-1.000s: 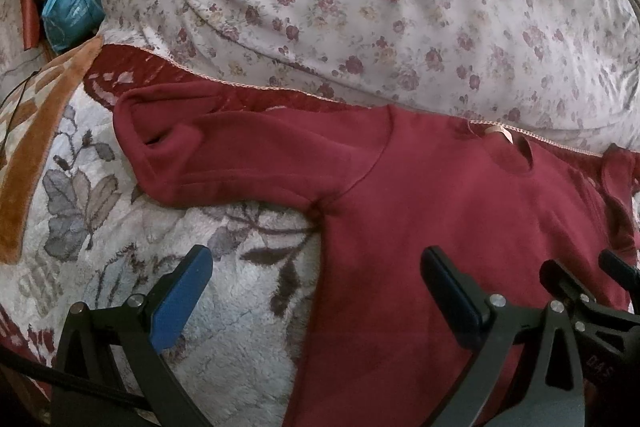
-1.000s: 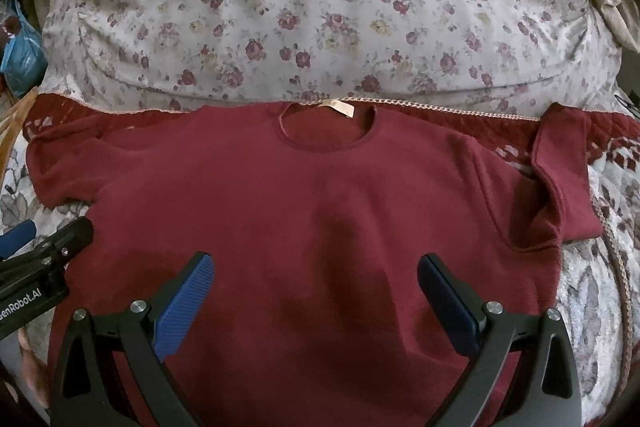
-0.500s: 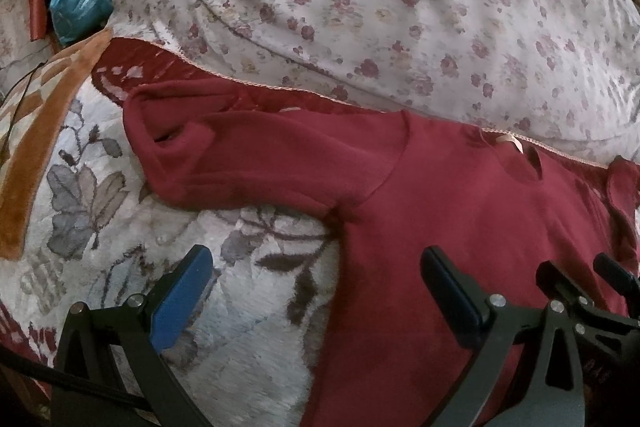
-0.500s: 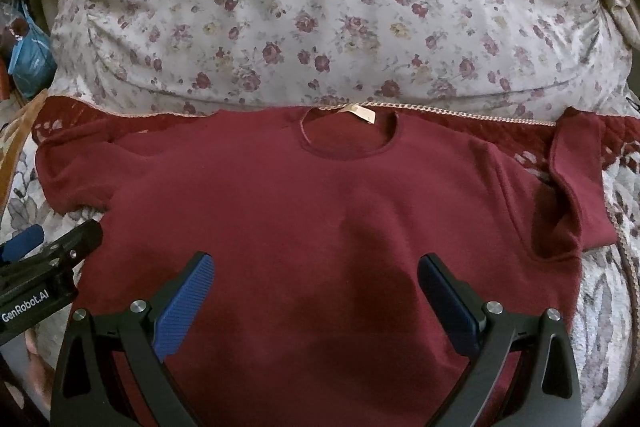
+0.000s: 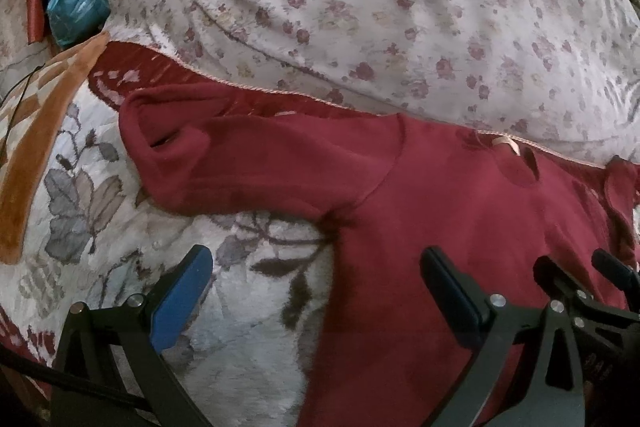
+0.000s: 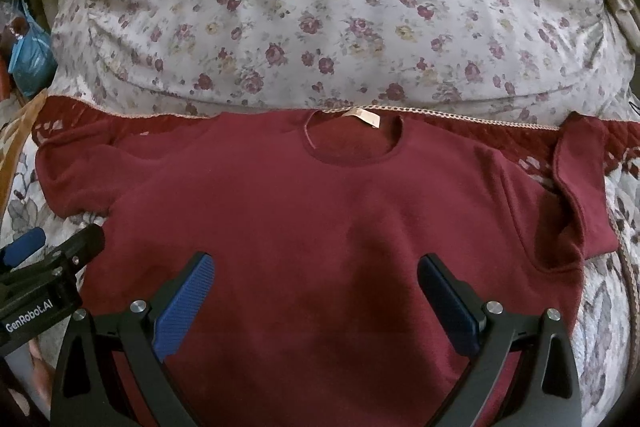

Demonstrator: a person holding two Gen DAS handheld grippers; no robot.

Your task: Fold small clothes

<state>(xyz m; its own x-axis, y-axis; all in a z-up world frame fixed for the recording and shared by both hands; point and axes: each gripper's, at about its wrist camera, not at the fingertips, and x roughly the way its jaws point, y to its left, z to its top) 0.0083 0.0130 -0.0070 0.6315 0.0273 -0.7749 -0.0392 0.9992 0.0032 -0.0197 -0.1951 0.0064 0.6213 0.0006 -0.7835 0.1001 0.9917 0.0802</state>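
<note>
A small dark red sweater [image 6: 332,227] lies flat and face up on the bed, neck hole with a pale label [image 6: 362,117] toward the pillow. Its left sleeve [image 5: 240,163] stretches out sideways; its right sleeve [image 6: 580,183] is bent back on itself. My right gripper [image 6: 316,291] hovers open over the chest, nothing between its blue pads. My left gripper [image 5: 316,291] is open too, straddling the sweater's left side edge below the armpit, one finger over the blanket and the other over the red fabric. The right gripper's tips [image 5: 580,287] show at the left wrist view's right edge.
A big floral pillow [image 6: 340,7] fills the far side. The sweater rests on a grey-white leaf-patterned blanket [image 5: 100,227] with a dark red quilted border [image 6: 520,137]. An orange-trimmed blanket [image 5: 44,131] and a blue bag [image 5: 76,11] lie at far left.
Both grippers have drifted back and slightly left, so the sweater sits lower and further right in each view. Both stayed open; the sweater has not moved.
</note>
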